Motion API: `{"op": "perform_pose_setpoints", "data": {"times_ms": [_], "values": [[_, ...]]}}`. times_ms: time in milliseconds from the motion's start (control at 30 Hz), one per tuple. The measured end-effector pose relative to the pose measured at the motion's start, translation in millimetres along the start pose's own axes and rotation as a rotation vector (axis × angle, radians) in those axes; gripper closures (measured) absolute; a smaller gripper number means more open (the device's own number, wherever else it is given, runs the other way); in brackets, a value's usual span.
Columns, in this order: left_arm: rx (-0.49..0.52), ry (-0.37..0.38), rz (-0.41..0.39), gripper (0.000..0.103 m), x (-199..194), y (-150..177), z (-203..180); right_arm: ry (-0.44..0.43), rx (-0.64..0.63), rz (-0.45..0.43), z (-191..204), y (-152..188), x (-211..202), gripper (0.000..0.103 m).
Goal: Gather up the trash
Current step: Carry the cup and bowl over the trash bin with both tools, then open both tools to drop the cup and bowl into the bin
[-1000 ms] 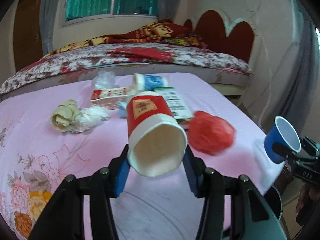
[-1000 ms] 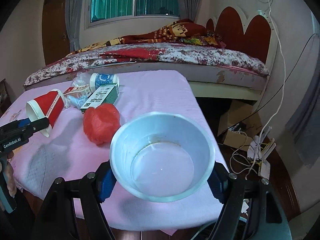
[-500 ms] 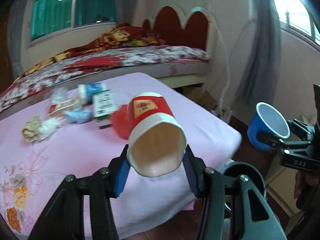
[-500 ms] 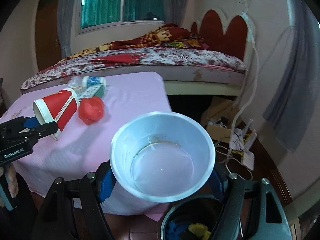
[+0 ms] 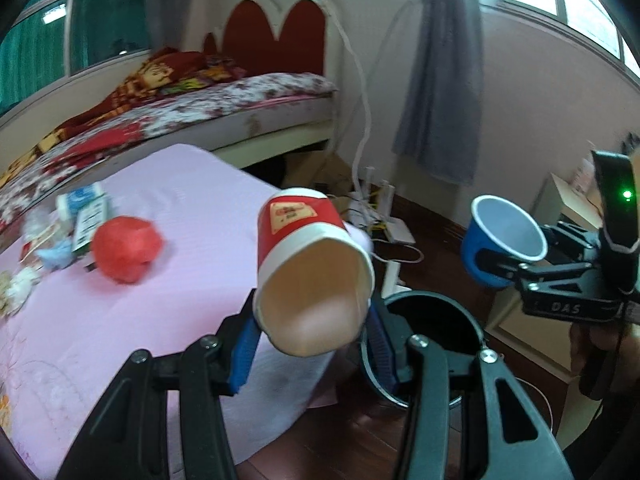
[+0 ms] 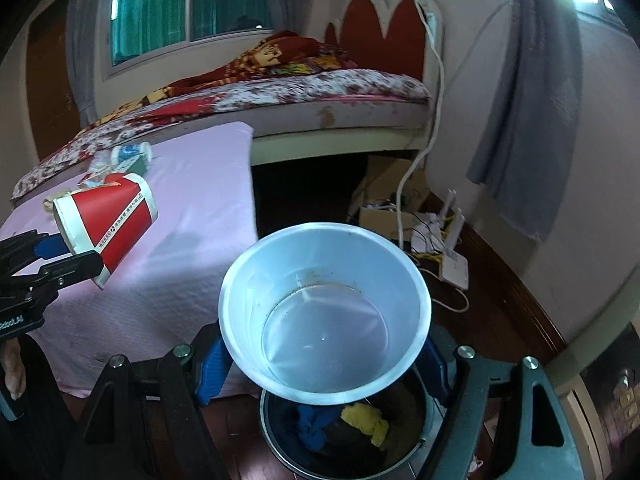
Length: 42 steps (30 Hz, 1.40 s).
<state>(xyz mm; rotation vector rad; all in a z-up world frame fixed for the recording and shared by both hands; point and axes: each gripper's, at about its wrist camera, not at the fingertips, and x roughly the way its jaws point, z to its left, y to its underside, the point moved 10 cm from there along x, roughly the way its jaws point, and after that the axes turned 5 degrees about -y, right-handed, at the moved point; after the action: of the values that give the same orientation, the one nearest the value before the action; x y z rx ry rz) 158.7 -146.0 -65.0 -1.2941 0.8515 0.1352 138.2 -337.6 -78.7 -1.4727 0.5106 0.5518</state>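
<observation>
My left gripper [image 5: 312,340] is shut on a red paper cup [image 5: 308,248], lying tilted with its mouth toward the camera, past the corner of the pink-clothed table [image 5: 180,220]. A black trash bin [image 5: 460,320] stands on the floor just beyond and below it. My right gripper [image 6: 324,364] is shut on a blue cup [image 6: 324,312] with a white inside, held directly over the bin [image 6: 280,440], which holds blue and yellow scraps. In the right wrist view the red cup [image 6: 108,224] sits at the left, over the table edge. A crumpled red bag [image 5: 126,248], cartons [image 5: 86,212] and tissue [image 5: 16,284] lie on the table.
A bed [image 6: 300,92] with a red headboard stands behind the table. A white router [image 6: 452,264], cables and a cardboard box [image 6: 380,216] lie on the wooden floor by the wall. A grey curtain [image 6: 524,120] hangs at the right. A hand [image 5: 592,344] holds the right gripper's handle.
Both grippers have swung right, from above the table to past its corner, each keeping its cup. The bin has come into view below them. The table trash has slid to the left.
</observation>
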Motion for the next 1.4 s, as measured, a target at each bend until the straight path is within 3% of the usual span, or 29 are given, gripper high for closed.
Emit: {"op": "perform_pose_setpoints", "data": {"times_ms": [333,567,800,1067,1100,1133,1167,1200,1233,1300,1400], "values": [[0.086,0.093,0.050,0.052,17.6,11.9,-50.7,0.025,0.061,0.044,-39.1,34.9,-2.9,0.024],[0.178,0.186,0.154,0.052,46.2,36.3,-88.4,0.036,0.114,0.113,-65.6,70.7,6.9,0.024],[0.193,0.316,0.259,0.051,76.5,57.9,-113.5,0.014,0.090,0.207,-77.6,109.7,30.8,0.024],[0.229,0.376,0.355,0.039,102.2,77.2,-134.0,-0.041,0.009,0.310,-76.5,143.5,71.2,0.023],[0.232,0.383,0.362,0.035,104.1,78.5,-136.3,-0.047,-0.004,0.317,-74.5,146.3,75.3,0.023],[0.231,0.387,0.362,0.025,105.5,79.1,-138.9,-0.045,-0.025,0.326,-73.0,149.4,80.6,0.023],[0.227,0.362,0.367,0.011,109.1,80.1,-138.3,-0.028,-0.039,0.330,-73.6,151.7,84.8,0.019],[0.218,0.352,0.368,0.009,111.4,78.9,-136.3,0.003,-0.047,0.342,-76.6,156.5,89.3,0.003],[0.207,0.355,0.369,0.005,112.8,78.3,-132.9,0.023,-0.045,0.371,-79.4,163.4,93.4,0.000],[0.185,0.325,0.370,0.003,114.6,79.0,-123.1,0.039,-0.031,0.410,-85.6,174.2,96.7,0.000],[0.177,0.260,0.353,0.002,113.5,83.4,-109.0,0.039,0.001,0.399,-91.2,177.1,93.8,0.000]]}}
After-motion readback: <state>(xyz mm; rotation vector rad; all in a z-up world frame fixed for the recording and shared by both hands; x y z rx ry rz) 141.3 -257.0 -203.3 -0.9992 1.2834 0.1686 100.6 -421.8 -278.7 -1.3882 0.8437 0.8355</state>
